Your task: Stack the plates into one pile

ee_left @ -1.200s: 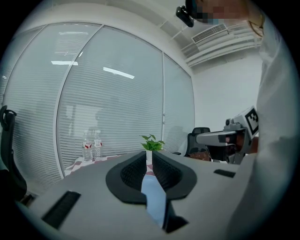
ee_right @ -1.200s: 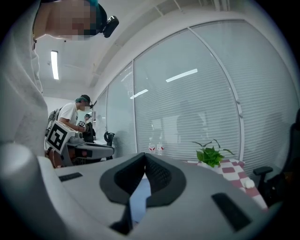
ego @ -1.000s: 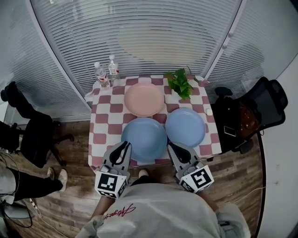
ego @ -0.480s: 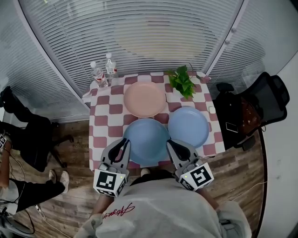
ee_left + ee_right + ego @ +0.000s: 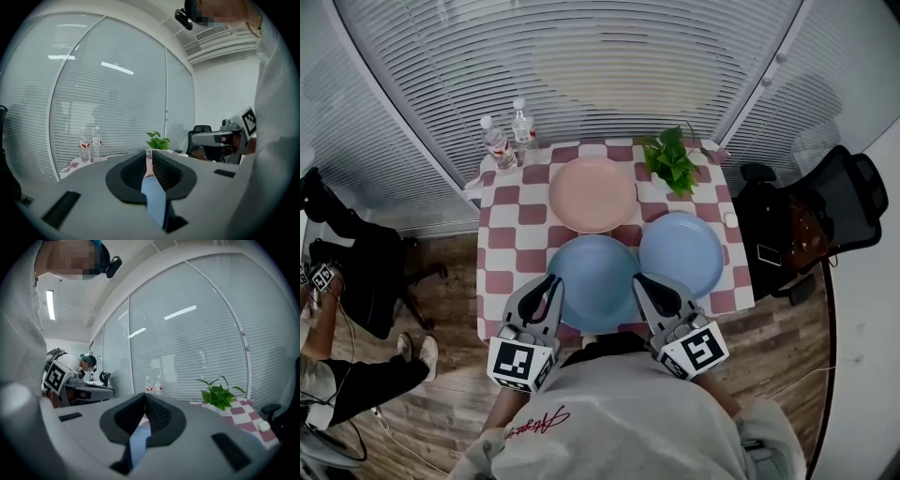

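Note:
Three plates lie side by side on the checkered table (image 5: 502, 246). A pink plate (image 5: 592, 194) is at the back. A blue plate (image 5: 592, 281) sits at the front middle and a second blue plate (image 5: 682, 254) at the front right. My left gripper (image 5: 552, 280) hovers at the front blue plate's left rim, shut and empty. My right gripper (image 5: 639, 279) hovers at that plate's right rim, also shut and empty. In the left gripper view the left gripper (image 5: 148, 153) shows its pads nearly together with blue plate behind. The right gripper (image 5: 144, 395) looks the same in the right gripper view.
Two water bottles (image 5: 508, 140) stand at the table's back left corner, a potted green plant (image 5: 669, 159) at the back right. A black office chair (image 5: 811, 225) stands right of the table, another dark chair (image 5: 356, 262) to the left. Window blinds rise behind the table.
Both grippers have edged slightly forward toward the front blue plate. The head view has shifted a little, so the table sits slightly higher in frame. The plates have not moved.

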Available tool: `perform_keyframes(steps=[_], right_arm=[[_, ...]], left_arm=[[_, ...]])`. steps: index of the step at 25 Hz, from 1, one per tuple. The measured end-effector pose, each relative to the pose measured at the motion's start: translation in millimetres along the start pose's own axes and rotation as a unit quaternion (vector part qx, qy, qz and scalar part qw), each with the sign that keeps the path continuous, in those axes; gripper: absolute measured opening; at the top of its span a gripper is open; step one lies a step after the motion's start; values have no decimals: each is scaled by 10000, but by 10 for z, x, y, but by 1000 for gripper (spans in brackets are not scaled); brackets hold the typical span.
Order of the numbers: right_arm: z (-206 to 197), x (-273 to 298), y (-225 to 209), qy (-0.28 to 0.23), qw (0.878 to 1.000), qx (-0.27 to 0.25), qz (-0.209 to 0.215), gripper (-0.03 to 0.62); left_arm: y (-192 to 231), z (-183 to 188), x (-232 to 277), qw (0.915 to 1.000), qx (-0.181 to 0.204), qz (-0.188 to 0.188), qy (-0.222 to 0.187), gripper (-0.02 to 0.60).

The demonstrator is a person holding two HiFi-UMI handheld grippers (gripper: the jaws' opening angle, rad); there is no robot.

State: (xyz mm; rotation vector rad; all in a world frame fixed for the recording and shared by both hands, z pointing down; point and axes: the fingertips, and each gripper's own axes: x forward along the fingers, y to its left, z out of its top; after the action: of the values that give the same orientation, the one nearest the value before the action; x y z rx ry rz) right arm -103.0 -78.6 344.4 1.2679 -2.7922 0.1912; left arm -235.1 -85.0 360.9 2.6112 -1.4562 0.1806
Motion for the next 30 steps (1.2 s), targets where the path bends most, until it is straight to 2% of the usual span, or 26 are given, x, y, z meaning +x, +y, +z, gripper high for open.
perform_keyframes(steps=[4,14,15,16,17,30], right_arm=[[-68,29,-10,45,9999,144,24,11],[-295,67,-132,209,9985,375,-348,15],[-309,72,-135,213,9984,400,-346,36],[-321,79,-137,211,9983,427,-339,89],[-333,86,-140,214,9982,451,-338,104],[-811,148,-200,739,9941,588,-527,109]], left_arm=[[-11,-22,64,9997,-210,-87,-68,46],[164,-167,131,9998,-160,54,44,52],[186,-189,131,9998,-174,67,68,71],[203,-213,135,9997,-198,63,100,108],[214,-238,141,9996,-222,49,138,123],[278,-551,198,9982,-371,95,457,130]])
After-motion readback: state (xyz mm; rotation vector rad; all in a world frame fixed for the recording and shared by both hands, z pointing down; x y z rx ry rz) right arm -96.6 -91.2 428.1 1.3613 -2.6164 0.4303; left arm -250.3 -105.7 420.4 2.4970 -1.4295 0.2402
